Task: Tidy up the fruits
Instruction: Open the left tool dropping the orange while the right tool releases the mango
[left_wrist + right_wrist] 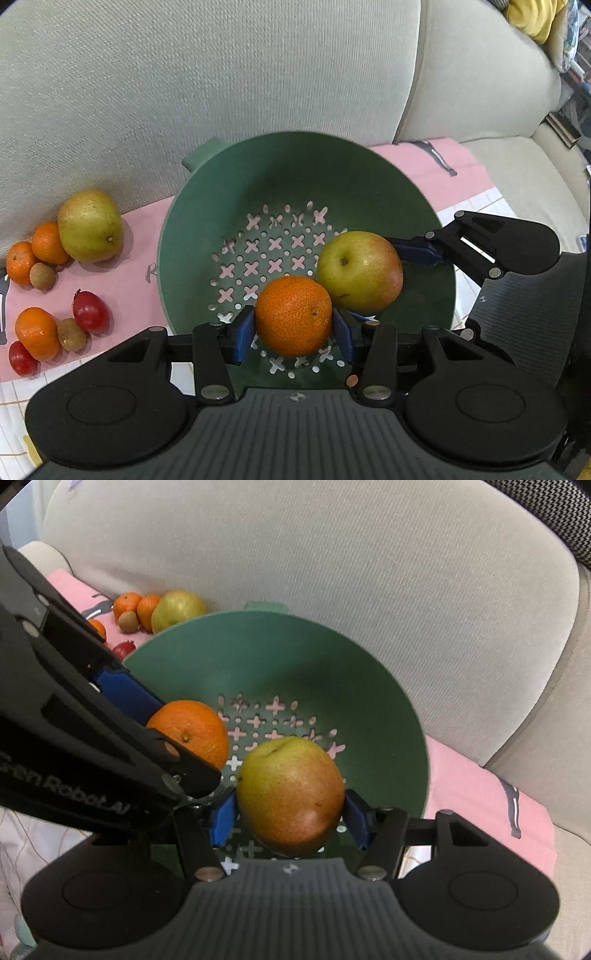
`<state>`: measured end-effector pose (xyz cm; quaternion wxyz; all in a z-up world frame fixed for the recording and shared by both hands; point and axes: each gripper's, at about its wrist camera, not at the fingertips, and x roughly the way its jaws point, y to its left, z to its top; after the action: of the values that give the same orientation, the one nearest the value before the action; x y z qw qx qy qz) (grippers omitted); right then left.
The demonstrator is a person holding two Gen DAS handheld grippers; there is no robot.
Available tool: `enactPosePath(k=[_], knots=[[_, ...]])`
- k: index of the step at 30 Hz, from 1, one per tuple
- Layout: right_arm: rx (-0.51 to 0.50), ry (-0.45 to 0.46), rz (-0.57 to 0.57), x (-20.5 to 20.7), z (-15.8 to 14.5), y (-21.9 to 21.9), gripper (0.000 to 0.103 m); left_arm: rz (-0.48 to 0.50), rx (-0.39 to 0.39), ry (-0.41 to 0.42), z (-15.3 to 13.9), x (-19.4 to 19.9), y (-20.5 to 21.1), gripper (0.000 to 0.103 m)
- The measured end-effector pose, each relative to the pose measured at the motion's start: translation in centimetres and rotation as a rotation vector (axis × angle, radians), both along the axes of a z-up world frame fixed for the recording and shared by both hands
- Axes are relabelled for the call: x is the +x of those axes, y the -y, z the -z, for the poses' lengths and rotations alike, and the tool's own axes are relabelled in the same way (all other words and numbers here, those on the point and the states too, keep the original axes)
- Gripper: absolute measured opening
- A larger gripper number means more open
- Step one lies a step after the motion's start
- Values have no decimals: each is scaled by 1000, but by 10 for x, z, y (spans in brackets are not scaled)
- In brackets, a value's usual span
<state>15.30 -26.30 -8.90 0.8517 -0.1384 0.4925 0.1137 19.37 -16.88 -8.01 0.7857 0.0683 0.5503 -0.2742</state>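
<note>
- Left wrist view: a tangerine (293, 315) is clamped between the blue pads of the left gripper (294, 328), held over the perforated floor of a green colander (295, 166).
- Just beside it, touching or nearly so, an apple (359, 271) of green and red skin is seen; the right gripper (417, 254) reaches it from the right side.
- Right wrist view: the same apple (291, 794) is gripped by the jaws of the right gripper (290, 812), one blue pad pressed on each side, above the colander (369, 672).
- The tangerine (192, 731) is shown at its left, held by the left gripper (147, 709).
- Outside the colander, on a pink cloth (140, 266), more fruit is laid: a second apple (90, 226), three small tangerines (48, 243), two red fruits (90, 311) and two small brown fruits (42, 276).
- The cloth is spread on a beige sofa (221, 74), whose back cushion rises behind the colander.
</note>
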Motion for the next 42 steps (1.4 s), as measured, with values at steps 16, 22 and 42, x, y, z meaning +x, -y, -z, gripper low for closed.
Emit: enactPosePath(k=[16, 22, 42], knots=[[-25, -41, -6, -1, 9, -8, 59, 13, 77, -7, 10, 2, 5, 51], [-38, 3, -17, -5, -7, -6, 70, 9, 74, 12, -2, -1, 5, 55], [135, 209, 140, -57, -79, -26, 91, -60, 68, 236, -80, -55, -49, 59]])
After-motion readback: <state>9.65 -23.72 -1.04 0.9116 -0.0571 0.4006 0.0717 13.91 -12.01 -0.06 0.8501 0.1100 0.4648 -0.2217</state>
